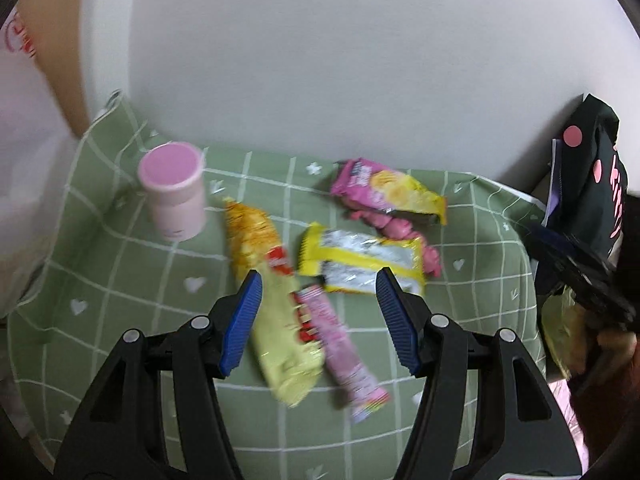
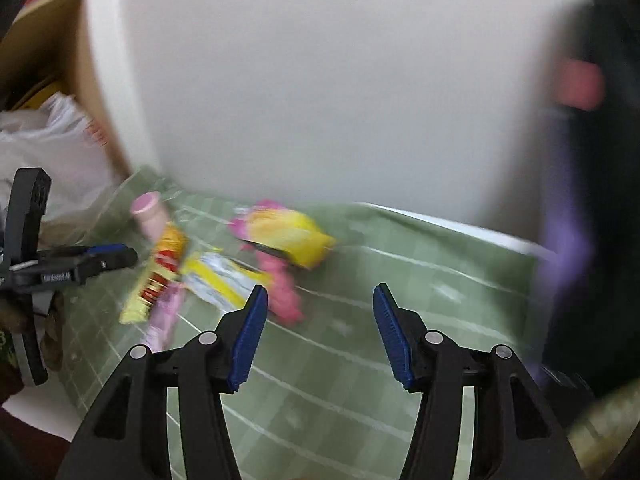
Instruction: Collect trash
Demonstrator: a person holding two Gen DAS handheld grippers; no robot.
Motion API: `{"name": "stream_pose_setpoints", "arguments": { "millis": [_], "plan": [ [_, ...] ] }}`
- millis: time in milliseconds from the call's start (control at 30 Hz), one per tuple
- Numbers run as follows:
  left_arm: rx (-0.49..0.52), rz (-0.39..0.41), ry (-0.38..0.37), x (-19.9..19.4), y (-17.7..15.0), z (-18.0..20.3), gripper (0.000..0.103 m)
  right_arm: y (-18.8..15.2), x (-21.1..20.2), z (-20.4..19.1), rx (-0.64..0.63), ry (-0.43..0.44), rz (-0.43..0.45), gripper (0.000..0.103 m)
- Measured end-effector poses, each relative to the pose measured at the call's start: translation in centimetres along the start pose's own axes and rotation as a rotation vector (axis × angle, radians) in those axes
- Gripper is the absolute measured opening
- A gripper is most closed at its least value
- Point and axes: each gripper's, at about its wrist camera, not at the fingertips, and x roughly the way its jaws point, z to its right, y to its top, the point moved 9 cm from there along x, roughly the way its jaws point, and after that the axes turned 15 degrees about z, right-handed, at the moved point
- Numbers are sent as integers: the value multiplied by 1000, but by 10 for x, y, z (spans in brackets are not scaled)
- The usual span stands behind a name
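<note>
At the far left, a white plastic bag with red print (image 1: pixel 20 152) is seen beside a brown cardboard box (image 1: pixel 60 60). The desk is covered by a green cloth with a white grid pattern (image 1: pixel 120 264), and a pale pink cylindrical container with a pink lid (image 1: pixel 174 191) is stood upright on it near the back left.

To its right the trash is gathered in a loose cluster on the cloth: a long yellow and orange snack wrapper (image 1: pixel 268 292), a narrow pink wrapper (image 1: pixel 340 344) laid against it, a yellow wrapper with a silver inside (image 1: pixel 360 260), and a pink and yellow crisp packet (image 1: pixel 384 192) farther back. A crumpled pink wrapper (image 1: pixel 416 240) is lodged between the last two.

The left tool (image 1: pixel 318 300) is held released above the long wrappers, nothing gripped.

At the right edge a black bag with pink dots (image 1: pixel 592 184) is stood. The right tool (image 2: pixel 320 320) is likewise spread wide, with only cloth between its blue pads (image 2: pixel 250 336); this view is blurred.
</note>
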Motion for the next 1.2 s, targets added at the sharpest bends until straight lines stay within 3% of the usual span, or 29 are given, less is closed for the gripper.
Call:
{"name": "stream_pose_setpoints", "arguments": {
  "millis": [133,233,400,467,500,633,700,800,900,1067,1200],
  "plan": [
    [-30,-22,20,-9,-9,-21,56,12,64,-30,-81,84,-40,52],
    [-63,-27,29,-18,-13,-35,56,8,107,-38,-169,100,-99,51],
    [-100,-22,31,-25,-14,-50,56,-14,133,-24,-136,120,-197,50],
    [-106,-18,17,-23,-12,-50,56,-21,124,-23,-89,146,-200,44],
    [-109,-18,4,-21,-10,-47,56,-25,120,-23,-76,158,-207,31],
    [-110,-28,-82,-7,-3,-27,56,-43,99,-13,-4,150,-218,22],
    [-101,-43,-122,-1,-3,-13,56,-45,87,-7,48,136,-203,9],
    [-67,-94,-178,13,-7,14,56,-52,60,8,109,91,-191,7],
    [-50,-135,-189,29,-13,32,56,-62,29,18,163,55,-193,7],
    [-54,-210,-135,62,-22,47,56,-91,-19,23,257,27,-217,7],
    [0,-204,-71,84,-21,52,56,-116,-39,24,342,-3,-245,7]
  ]
}}
